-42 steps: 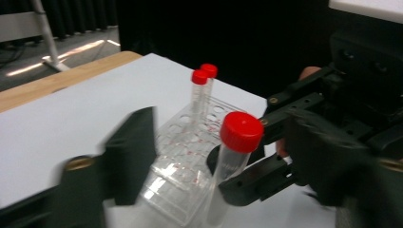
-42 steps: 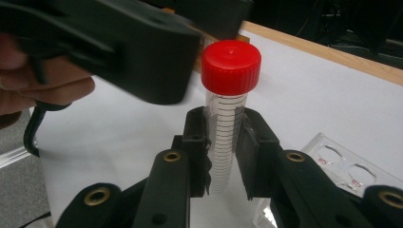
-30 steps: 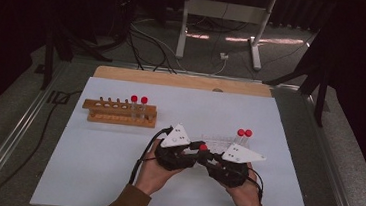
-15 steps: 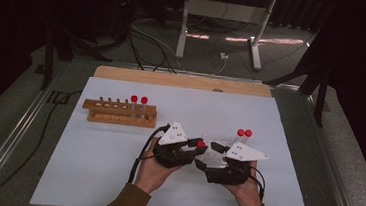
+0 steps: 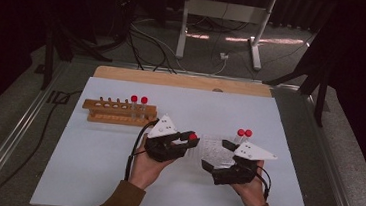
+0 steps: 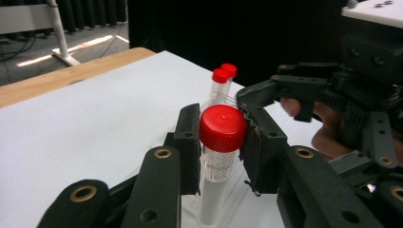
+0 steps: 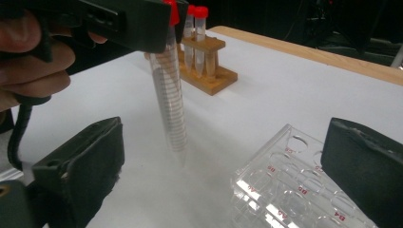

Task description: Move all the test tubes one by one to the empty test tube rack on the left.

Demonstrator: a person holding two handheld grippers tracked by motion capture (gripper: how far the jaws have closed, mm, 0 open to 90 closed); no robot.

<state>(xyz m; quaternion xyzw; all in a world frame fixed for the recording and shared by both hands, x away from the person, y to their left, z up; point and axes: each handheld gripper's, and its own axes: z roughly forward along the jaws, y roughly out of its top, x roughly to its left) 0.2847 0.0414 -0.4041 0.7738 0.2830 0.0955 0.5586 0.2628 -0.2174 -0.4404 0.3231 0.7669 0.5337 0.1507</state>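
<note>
A clear tube with a red cap [image 6: 222,128] hangs upright above the white table, and my left gripper [image 5: 193,139] is shut on its cap. In the right gripper view the tube's ribbed body [image 7: 171,104] points down at the bare mat, left of a clear plastic rack [image 7: 285,190]. My right gripper [image 5: 215,154] sits right of the tube; its jaws have just been opening and now stand wide apart, pads [image 7: 90,161] touching nothing. The clear rack [image 5: 212,146] lies flat between the two grippers.
Two more red-capped tubes [image 5: 244,134] stand at the clear rack's far right end. A wooden rack [image 5: 115,112] at the left holds two red-capped tubes [image 5: 138,100]. A wooden strip [image 5: 183,80] borders the table's far edge.
The right gripper, earlier close against the left one at the tube, has let go, opened wide and drawn off to the right. The left gripper keeps the tube.
</note>
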